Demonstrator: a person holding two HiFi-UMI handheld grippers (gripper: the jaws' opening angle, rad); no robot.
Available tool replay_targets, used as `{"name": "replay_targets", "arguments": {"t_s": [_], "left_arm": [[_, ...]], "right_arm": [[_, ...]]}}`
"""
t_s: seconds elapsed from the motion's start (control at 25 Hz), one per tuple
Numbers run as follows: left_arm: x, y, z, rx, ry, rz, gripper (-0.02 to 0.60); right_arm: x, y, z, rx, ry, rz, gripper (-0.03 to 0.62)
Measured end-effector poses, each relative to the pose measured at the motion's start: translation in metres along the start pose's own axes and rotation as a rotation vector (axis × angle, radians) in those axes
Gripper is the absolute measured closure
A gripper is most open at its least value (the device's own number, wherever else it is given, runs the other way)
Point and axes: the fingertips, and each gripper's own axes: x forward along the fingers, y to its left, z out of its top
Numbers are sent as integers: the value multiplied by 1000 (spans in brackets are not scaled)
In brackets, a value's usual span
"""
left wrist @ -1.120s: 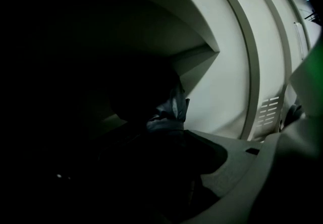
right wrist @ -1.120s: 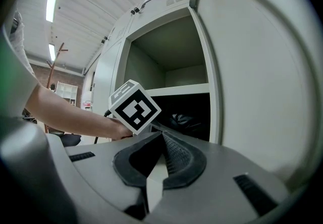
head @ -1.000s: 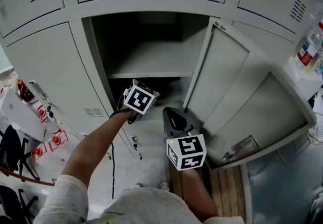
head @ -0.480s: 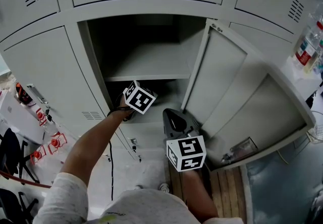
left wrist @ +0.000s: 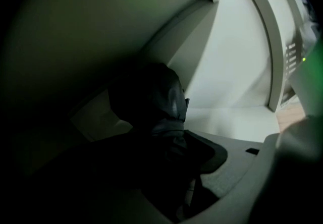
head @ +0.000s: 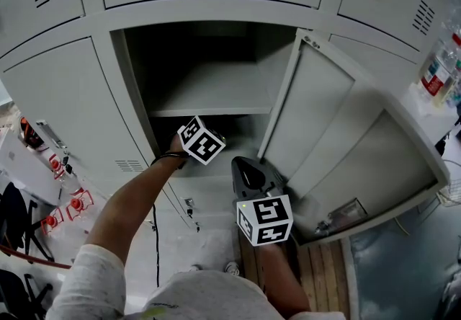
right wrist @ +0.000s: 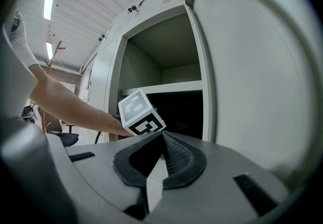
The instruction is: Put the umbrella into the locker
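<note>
The tall grey metal locker [head: 216, 13] stands with its grey door [head: 317, 120] swung wide to the right, baring the full opening. A flat grey shelf [head: 210, 111] splits it into an upper and a lower compartment. The left gripper [head: 201, 141] reaches under the shelf's front edge into the dark lower compartment. The person's left forearm [head: 133, 200] stretches straight towards it from the lower left. Its jaws are clamped on the folded black fabric umbrella [left wrist: 160, 101], which sits inside that compartment, near its pale floor [left wrist: 229, 117]. I cannot tell whether it touches the floor. The right gripper [head: 248, 167] hangs outside, beside the door's inner face, with its jaws pressed together on nothing.
</note>
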Motion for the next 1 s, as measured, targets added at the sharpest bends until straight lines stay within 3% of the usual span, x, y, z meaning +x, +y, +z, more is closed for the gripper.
{"name": "replay_targets", "arguments": {"t_s": [0.52, 1.0], "left_arm": [[12, -10, -20, 83, 92, 8, 327], [15, -11, -25, 126, 103, 23, 327]], "right_arm": [[-2, -2, 1, 6, -5, -3, 591], [-1, -5, 1, 13, -6, -8, 591]]}}
